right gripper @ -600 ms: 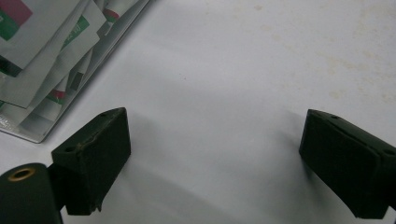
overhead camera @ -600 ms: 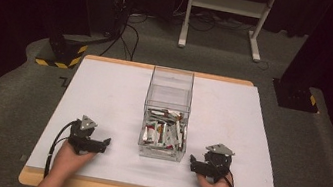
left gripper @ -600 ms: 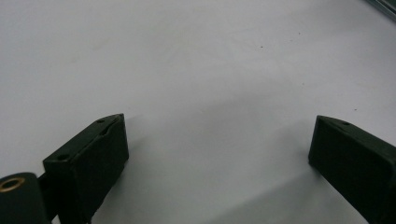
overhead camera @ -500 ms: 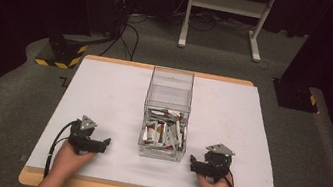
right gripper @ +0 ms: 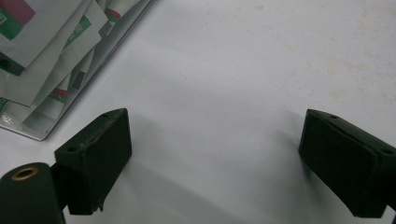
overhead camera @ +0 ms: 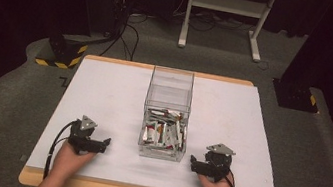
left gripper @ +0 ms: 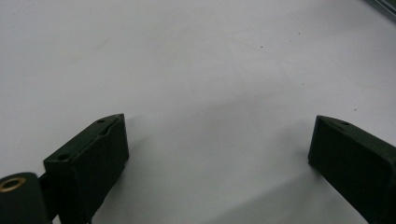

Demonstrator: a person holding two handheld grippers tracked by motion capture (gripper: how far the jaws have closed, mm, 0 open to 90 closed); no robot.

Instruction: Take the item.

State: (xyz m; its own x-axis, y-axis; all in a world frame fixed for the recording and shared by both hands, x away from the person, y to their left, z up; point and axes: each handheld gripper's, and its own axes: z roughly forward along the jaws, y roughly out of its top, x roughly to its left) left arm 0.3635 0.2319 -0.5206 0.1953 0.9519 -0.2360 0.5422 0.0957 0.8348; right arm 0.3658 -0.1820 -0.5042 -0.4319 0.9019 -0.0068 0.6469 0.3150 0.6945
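Both idling, jaws spread, empty: left gripper (overhead camera: 105,142) at 7 o'clock, right gripper (overhead camera: 192,165) at 5. Clear plastic box (overhead camera: 165,118) of foil sachets (overhead camera: 164,132) sitting centre; probably reaching in from above, picking one packet edge.

Black tongs (overhead camera: 107,142) with blocky, screw-holed jaws, grey three-cornered top plates, trailing black cables and a brass-ringed pivot.

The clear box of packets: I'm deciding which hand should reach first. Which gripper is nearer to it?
Right, though only slightly. The right gripper sits just off the near right corner of the clear box; the left gripper rests farther off to the box's left. Both have open, empty jaws.
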